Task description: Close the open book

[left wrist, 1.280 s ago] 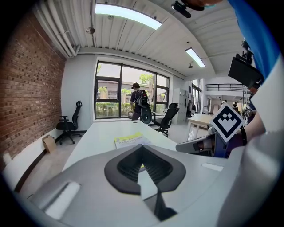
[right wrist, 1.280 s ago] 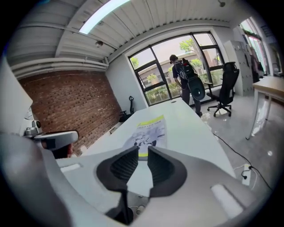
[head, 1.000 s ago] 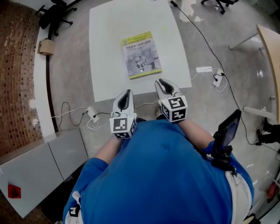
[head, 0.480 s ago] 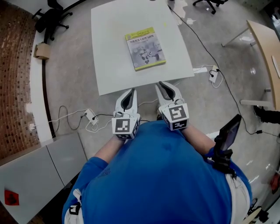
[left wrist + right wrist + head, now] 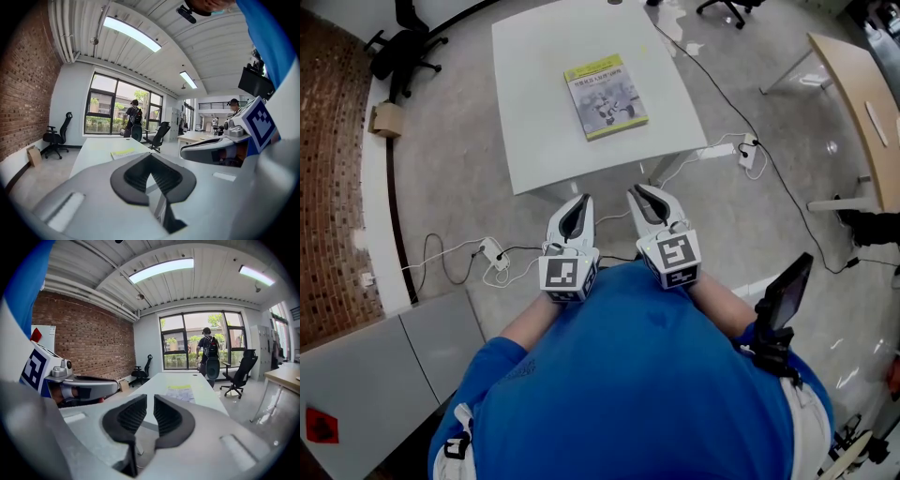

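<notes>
Left tool point(image 5: 580, 201), pressed together, and right tool point(image 5: 640, 192), jaws just narrowed to an empty slit, hang at six o'clock off the desk point(image 5: 539, 122); the book point(image 5: 607, 82) lies shut at twelve, seemingly needing no grip.

The left gripper point(image 5: 583, 200) and the right gripper point(image 5: 638, 190) are held side by side, close in front of the person's chest. Both sit just short of the near edge of the table point(image 5: 539, 141), apart from it and pointing toward it. The left jaws meet at their tips with nothing between them. The right jaws stand a narrow slit apart, empty. Both forearms point(image 5: 722, 298) run back to the torso.
</notes>
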{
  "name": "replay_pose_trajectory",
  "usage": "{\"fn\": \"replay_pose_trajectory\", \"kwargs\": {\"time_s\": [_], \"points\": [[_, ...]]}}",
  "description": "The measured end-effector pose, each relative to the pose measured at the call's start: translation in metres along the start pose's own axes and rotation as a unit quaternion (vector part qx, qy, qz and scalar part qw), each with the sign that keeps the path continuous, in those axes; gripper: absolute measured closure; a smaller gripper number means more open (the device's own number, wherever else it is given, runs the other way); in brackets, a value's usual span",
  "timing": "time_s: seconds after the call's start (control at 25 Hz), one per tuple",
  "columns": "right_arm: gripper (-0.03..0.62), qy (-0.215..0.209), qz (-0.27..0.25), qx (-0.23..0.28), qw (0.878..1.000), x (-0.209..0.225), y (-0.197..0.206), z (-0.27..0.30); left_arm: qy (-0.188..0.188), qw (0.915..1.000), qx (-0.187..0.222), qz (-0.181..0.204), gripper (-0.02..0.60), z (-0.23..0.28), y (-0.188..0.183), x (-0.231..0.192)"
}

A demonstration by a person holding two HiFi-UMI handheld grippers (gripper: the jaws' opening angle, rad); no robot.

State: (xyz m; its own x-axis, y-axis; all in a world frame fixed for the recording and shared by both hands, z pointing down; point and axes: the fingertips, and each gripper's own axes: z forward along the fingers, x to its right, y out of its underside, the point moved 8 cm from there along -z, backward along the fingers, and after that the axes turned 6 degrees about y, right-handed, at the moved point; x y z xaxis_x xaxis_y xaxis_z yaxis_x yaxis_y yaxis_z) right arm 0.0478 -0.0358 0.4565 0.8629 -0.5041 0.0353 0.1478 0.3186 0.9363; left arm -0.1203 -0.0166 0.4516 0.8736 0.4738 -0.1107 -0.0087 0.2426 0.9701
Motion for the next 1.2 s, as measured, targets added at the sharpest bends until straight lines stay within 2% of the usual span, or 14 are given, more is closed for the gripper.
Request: {"fn": "replay_pose_trajectory", "kwargs": {"time_s": [0.2, 0.36, 0.48, 0.64, 0.8, 1.04, 1.2], "points": [[0.549, -0.028, -0.019, 0.011, 0.999, 0.022, -0.009, -0.021, -0.016, 0.9998, 0.013, 0.003, 0.575, 0.016, -0.011, 0.029], [0.562, -0.035, -0.021, 0.029, 0.999, 0.046, -0.005, -0.029, -0.032, 0.999, 0.029, -0.006, 0.575, 0.031, -0.015, 0.048], [0.577, -0.034, -0.014, 0.031, 0.999, 0.06, -0.001, -0.034, -0.027, 0.9989, 0.039, 0.004, 0.575, 0.038, -0.014, 0.06], [0.591, -0.032, -0.012, 0.029, 0.999, 0.072, -0.004, -0.036, -0.032, 0.9994, 0.015, 0.001, 0.575, 0.041, -0.014, 0.071], [0.591, -0.034, -0.015, 0.035, 0.999, 0.075, -0.006, -0.036, -0.03, 0.9992, 0.027, 0.006, 0.575, 0.045, -0.012, 0.072], [0.591, -0.039, -0.01, 0.025, 0.999, 0.076, -0.003, -0.035, -0.014, 0.9995, 0.024, 0.016, 0.575, 0.052, -0.009, 0.069], [0.591, -0.037, -0.006, 0.024, 0.999, 0.077, -0.001, -0.03, -0.023, 0.9997, 0.006, 0.006, 0.575, 0.055, -0.013, 0.066]]}}
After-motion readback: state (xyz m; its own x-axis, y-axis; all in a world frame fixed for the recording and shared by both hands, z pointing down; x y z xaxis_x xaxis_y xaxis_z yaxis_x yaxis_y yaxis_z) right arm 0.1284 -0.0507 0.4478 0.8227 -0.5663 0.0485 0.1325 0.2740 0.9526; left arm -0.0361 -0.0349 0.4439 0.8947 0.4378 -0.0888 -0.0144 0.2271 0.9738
